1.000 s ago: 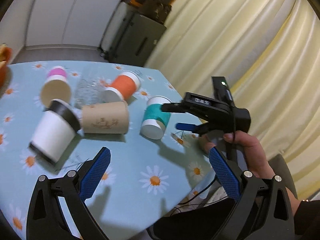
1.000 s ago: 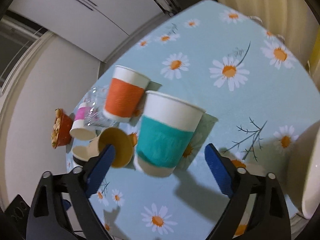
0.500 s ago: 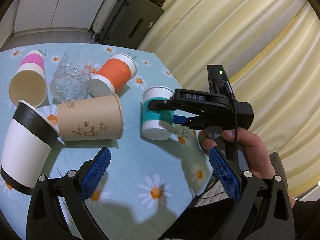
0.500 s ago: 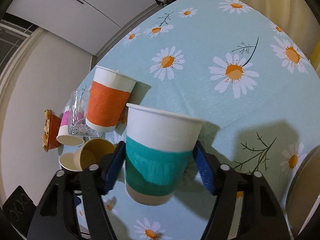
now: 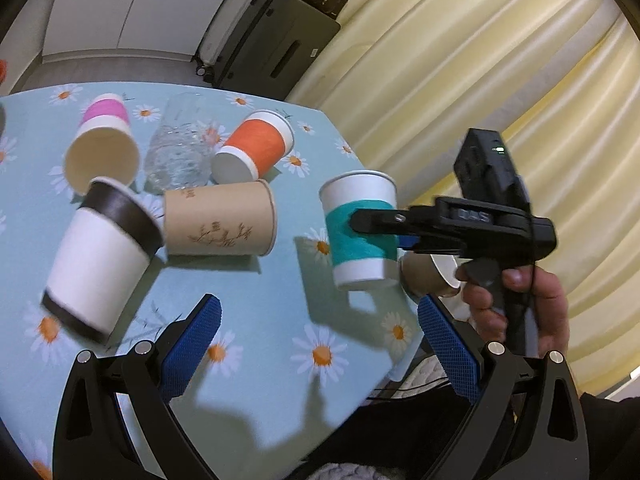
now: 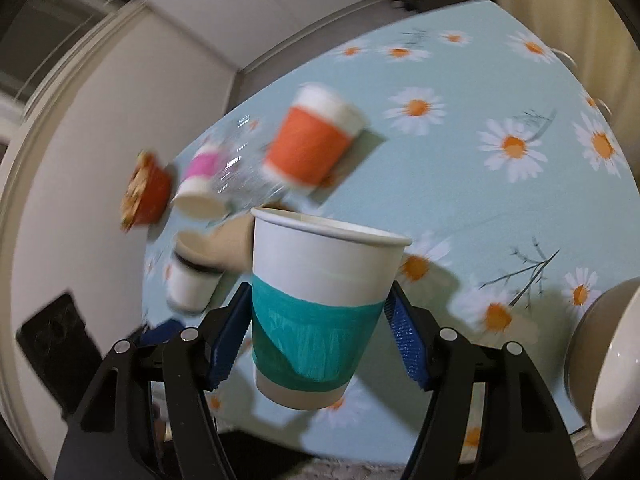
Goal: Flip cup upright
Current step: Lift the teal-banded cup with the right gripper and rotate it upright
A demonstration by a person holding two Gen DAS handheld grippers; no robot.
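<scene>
Since the earlier frame, the teal-banded cup (image 6: 320,312) has gone from mouth-down on the surface (image 5: 260,312) to mouth-up and clear of it, gripped between the jaws of the right gripper (image 6: 316,336), the blue pads (image 6: 404,340) pressing both sides of its teal sleeve. Left of those jaws, blurred, lie a black-banded cup (image 6: 190,280), a tan cup (image 6: 224,246), a pink-banded cup (image 6: 200,188), a clear glass (image 6: 244,184) and an orange-banded cup (image 6: 312,140), all on their sides. The left gripper (image 5: 316,344) stands with its jaws wide apart and nothing between them; the held cup sits ahead of them, toward the right jaw.
</scene>
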